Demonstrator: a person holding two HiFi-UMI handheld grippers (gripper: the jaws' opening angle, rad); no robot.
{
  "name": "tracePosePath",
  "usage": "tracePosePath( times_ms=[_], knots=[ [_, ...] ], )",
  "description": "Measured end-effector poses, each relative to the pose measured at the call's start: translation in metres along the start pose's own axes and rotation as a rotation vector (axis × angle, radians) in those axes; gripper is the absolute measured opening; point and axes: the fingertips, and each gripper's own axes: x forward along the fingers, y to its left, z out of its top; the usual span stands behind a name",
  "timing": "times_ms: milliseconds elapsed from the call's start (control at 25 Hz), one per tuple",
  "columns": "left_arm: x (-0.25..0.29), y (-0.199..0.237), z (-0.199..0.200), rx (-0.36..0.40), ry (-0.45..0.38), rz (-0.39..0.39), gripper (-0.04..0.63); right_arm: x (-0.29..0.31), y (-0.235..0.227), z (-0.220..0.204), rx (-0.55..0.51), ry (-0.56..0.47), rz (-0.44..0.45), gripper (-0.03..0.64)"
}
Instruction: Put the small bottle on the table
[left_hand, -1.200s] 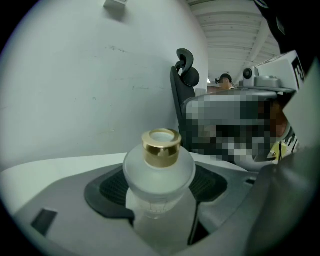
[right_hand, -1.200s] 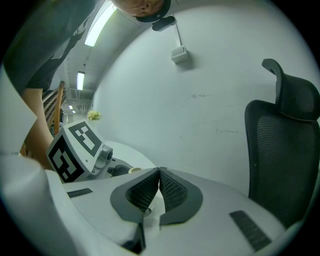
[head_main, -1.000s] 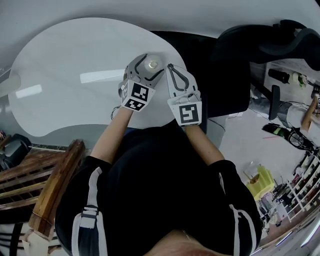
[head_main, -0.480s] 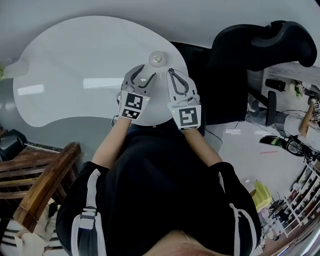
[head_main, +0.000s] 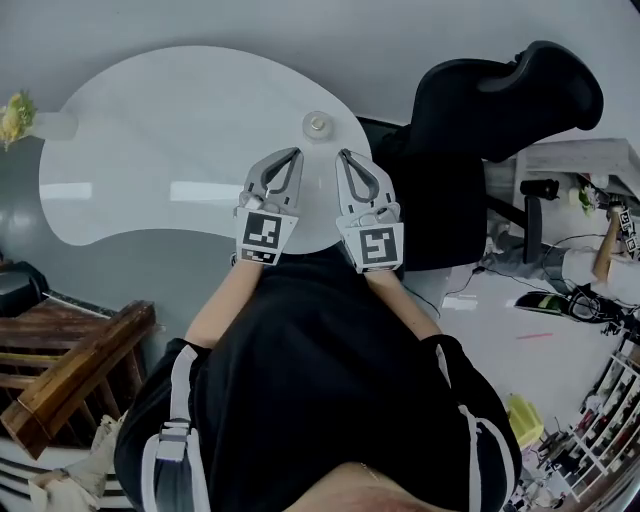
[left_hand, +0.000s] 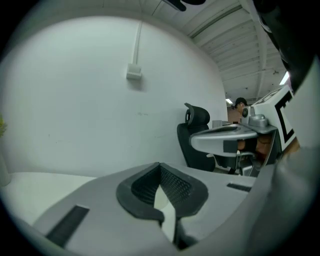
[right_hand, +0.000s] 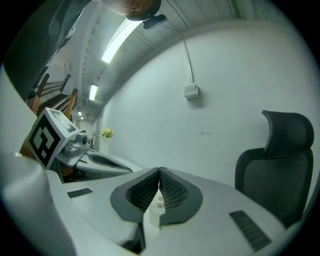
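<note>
White round surface (head_main: 150, 150) holds the small clear bottle (head_main: 318, 124), alone at 12 o'clock from both claws. Left claw (head_main: 293, 155), pulled back, has just been closing on nothing and is now together. The right claw (head_main: 345, 156) is together too. The job looks done.

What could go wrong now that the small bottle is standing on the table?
The bottle stands close to the table's edge beside the chair, so a bump could send it off. The shut right gripper points at it from nearby, so a forward swing might tip it.
</note>
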Motion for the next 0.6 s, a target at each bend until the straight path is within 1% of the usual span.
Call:
tracePosePath(
  times_ms=[120, 320, 440, 480, 520, 600],
  knots=[
    [-0.015, -0.001, 0.023, -0.016, -0.033, 0.019, 0.008, -0.011, -0.002, 0.016, -0.014, -0.023, -0.015, 0.022],
    [-0.035, -0.001, 0.053, -0.068, -0.069, 0.05, 0.008, -0.032, -0.01, 0.038, -0.022, -0.059, -0.041, 0.022],
    [-0.049, -0.001, 0.073, -0.068, -0.102, 0.067, 0.008, -0.041, -0.014, 0.061, -0.044, -0.161, -0.058, 0.022],
    [-0.053, -0.002, 0.079, -0.065, -0.112, 0.073, 0.008, -0.045, -0.015, 0.068, -0.047, -0.18, -0.062, 0.022],
    [-0.058, -0.003, 0.085, -0.063, -0.123, 0.077, 0.008, -0.049, -0.014, 0.073, -0.05, -0.186, -0.065, 0.023],
    [-0.066, -0.004, 0.096, -0.056, -0.143, 0.084, 0.008, -0.056, -0.012, 0.077, -0.053, -0.165, -0.063, 0.022]
  ],
)
